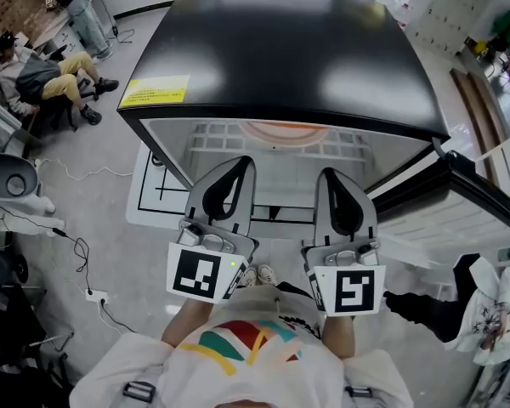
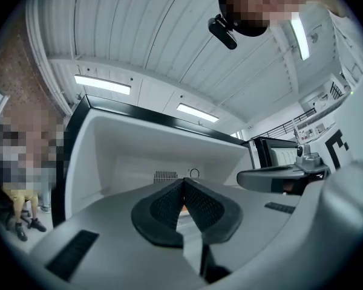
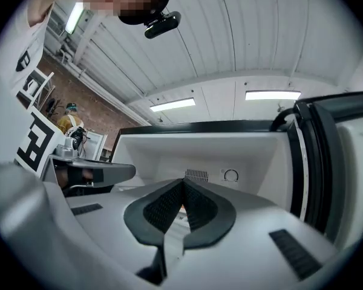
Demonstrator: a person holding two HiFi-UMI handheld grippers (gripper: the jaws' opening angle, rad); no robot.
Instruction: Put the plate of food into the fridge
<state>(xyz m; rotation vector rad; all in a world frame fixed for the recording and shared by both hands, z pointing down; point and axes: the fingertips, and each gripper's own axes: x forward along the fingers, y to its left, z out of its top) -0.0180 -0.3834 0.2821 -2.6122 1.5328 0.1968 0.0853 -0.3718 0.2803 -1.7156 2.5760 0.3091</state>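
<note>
The black fridge stands open in front of me, its door swung out to the right. On the white wire shelf inside lies the plate of food; only its orange-pink rim shows under the fridge's top. My left gripper and right gripper hang side by side just outside the opening, short of the shelf. Both are shut with nothing between the pads. In the left gripper view the jaws meet before the white interior. The right gripper view shows its closed tips and the door.
People sit on chairs at the far left. Cables and a white device lie on the floor to the left. Patterned clothing hangs beside the open door at the lower right.
</note>
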